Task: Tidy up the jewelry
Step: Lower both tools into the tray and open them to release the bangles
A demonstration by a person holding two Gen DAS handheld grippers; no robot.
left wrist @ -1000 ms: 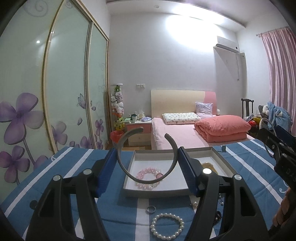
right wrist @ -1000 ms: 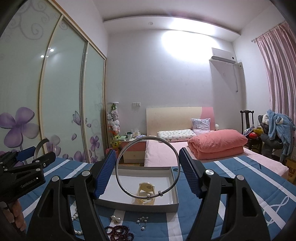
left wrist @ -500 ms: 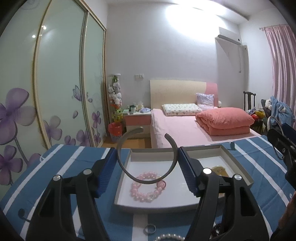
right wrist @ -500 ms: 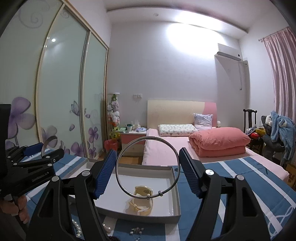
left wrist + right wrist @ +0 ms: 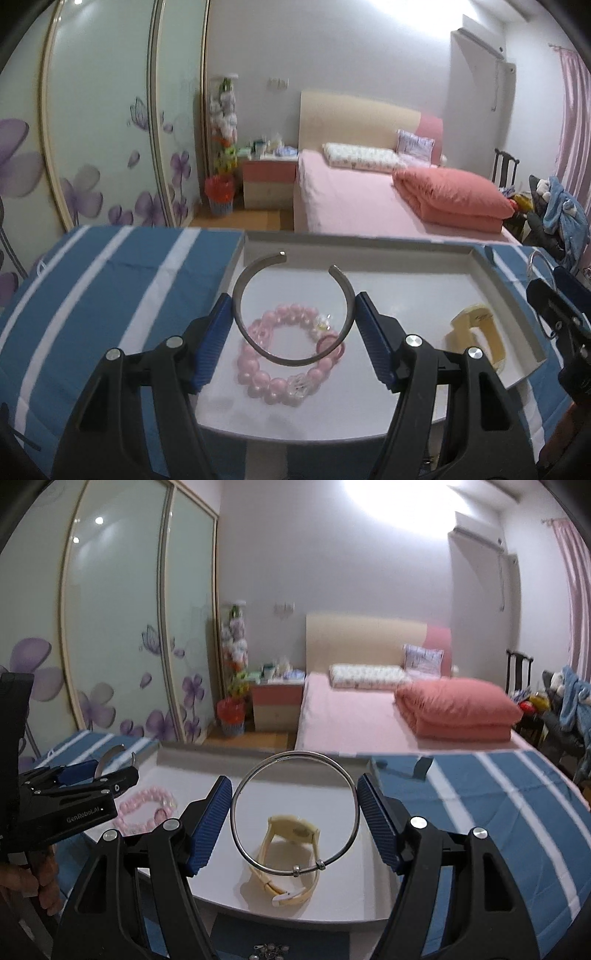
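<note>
Your left gripper [image 5: 293, 328] clamps the open grey metal cuff bangle [image 5: 291, 314], your right gripper [image 5: 294, 816] the thin silver hoop bangle [image 5: 295, 812], both above the shallow white tray [image 5: 406, 258]. Lower each, clear of the pink bead bracelet [image 5: 288, 358] and cream watch [image 5: 290, 845], then release.

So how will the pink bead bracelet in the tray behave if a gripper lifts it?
The pink bead bracelet looks strung, so it would probably sag rather than hold its ring shape. Its round, glossy beads may slip between flat pads. Lying flat in the tray, it seems unlikely to roll.

Pink bed [image 5: 343, 199], red quilt [image 5: 450, 199], nightstand [image 5: 277, 705]
</note>
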